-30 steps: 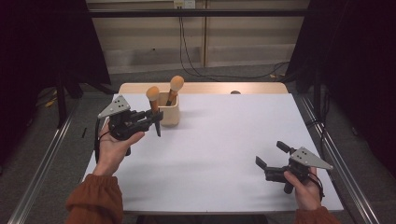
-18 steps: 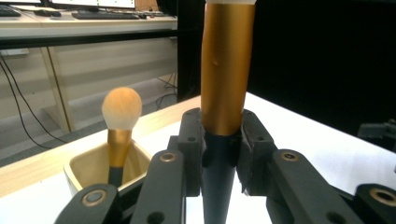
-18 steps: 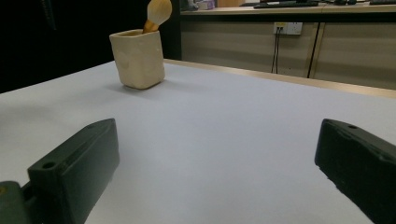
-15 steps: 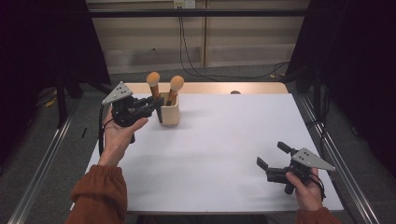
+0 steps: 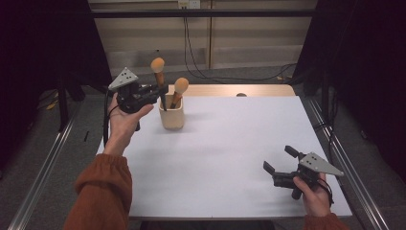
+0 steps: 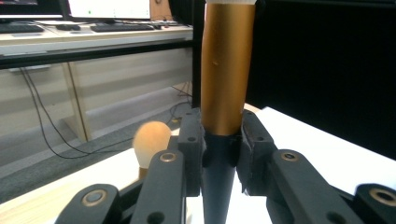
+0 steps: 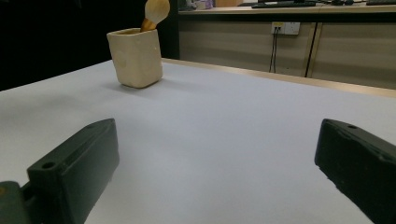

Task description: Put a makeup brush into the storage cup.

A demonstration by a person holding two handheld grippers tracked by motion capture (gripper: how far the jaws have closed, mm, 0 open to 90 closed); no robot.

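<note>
A cream cup (image 5: 172, 117) stands at the back left of the white table (image 5: 230, 139). One brush (image 5: 180, 86) with a tan head leans inside it. My left gripper (image 5: 160, 97) hovers just above the cup's left rim, shut on a second brush (image 5: 157, 65), which stands upright with its tan head on top. In the left gripper view the jaws clamp this brush (image 6: 226, 70) where the gold ferrule meets the black handle, and the other brush's head (image 6: 152, 140) shows behind. My right gripper (image 5: 276, 158) rests open near the front right corner, pointing at the cup (image 7: 135, 56).
The wooden table edge (image 5: 230, 90) runs behind the white surface. Metal rails (image 5: 43, 163) flank the table on both sides. Cables hang down the back wall (image 5: 191, 43). Dark curtains close off left and right.
My left gripper has risen and shifted slightly back, lifting the held brush upward out of the cup. The right gripper has stayed where it was.
</note>
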